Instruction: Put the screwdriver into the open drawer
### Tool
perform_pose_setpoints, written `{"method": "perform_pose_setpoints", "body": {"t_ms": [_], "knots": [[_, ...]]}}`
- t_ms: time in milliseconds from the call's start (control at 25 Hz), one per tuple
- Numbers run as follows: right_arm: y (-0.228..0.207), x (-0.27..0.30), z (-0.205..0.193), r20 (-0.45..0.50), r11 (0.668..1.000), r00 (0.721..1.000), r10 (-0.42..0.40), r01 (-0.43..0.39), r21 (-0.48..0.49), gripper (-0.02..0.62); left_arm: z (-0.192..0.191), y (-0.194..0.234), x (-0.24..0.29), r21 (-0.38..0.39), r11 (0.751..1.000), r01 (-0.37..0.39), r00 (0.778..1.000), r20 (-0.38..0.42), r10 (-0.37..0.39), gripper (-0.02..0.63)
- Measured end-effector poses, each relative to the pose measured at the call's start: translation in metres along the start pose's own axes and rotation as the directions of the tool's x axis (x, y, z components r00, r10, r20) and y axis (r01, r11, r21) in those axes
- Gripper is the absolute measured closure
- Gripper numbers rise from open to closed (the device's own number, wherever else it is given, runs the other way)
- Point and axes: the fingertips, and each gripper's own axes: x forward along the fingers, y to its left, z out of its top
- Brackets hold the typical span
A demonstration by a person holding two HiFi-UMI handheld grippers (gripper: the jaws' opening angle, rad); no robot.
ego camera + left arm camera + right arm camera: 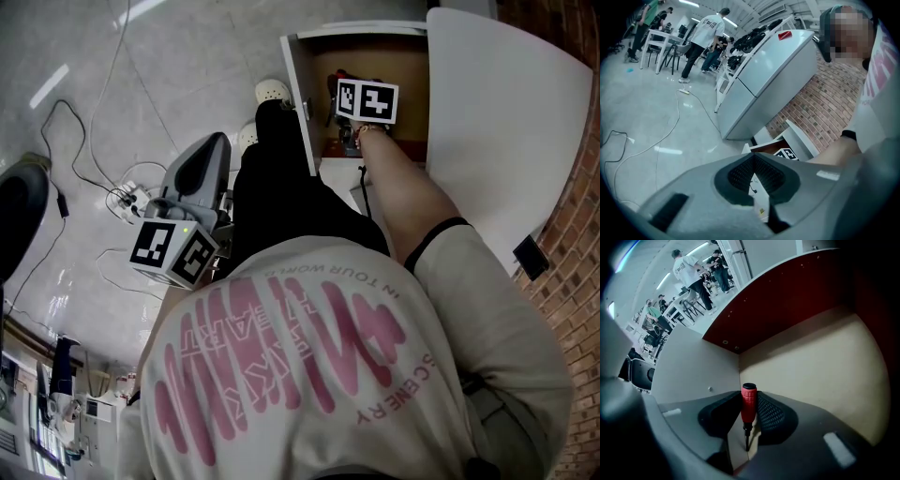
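The screwdriver point(748, 405), with a red ribbed handle and a short dark shaft, stands upright between the jaws of my right gripper point(749, 420), which is shut on it. That gripper is inside the open drawer point(825, 371), over its beige floor and near a corner under a dark red wall. In the head view its marker cube point(366, 101) sits over the drawer point(304, 103), and the jaws are hidden beneath it. My left gripper point(216, 142) hangs over the floor beside the person's leg, shut and empty. Its own view shows the tips point(753, 157) closed, with the drawer point(785, 140) beyond.
A white curved panel point(497, 122) lies right of the drawer, against a brick wall point(572, 197). Cables point(94, 169) and a power strip point(131, 199) lie on the grey floor at left. A large white cabinet point(773, 70) and several people point(705, 37) stand further off.
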Motion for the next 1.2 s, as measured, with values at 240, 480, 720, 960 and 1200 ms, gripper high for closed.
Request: {"method": "perform_pose_setpoints", "body": {"t_ms": [240,480,720,960,1200], "knots": [[0.002,0.01,-0.007,-0.044,1.0,0.999,0.01,-0.011,-0.026,0.477,-0.004,0.004,0.002,-0.009,1.0,-0.006,1.0,-0.008,0.006,0.604],[-0.001,0.017,-0.011,-0.073,1.0,0.997,0.005,-0.006,-0.019,0.477,-0.008,0.004,0.004,-0.02,1.0,-0.005,1.0,-0.011,0.005,0.604],[0.001,0.021,-0.015,-0.067,1.0,0.998,0.009,-0.01,-0.011,0.485,-0.014,0.008,0.002,-0.022,1.0,-0.012,1.0,-0.018,0.012,0.604],[0.002,0.021,-0.015,-0.044,1.0,0.999,-0.004,0.003,-0.025,0.482,-0.017,0.009,-0.001,-0.019,1.0,-0.011,1.0,-0.024,0.01,0.604],[0.004,0.022,-0.017,-0.043,1.0,0.999,-0.015,0.014,-0.017,0.472,-0.022,0.012,-0.007,-0.026,1.0,-0.01,1.0,-0.022,0.009,0.604]]}}
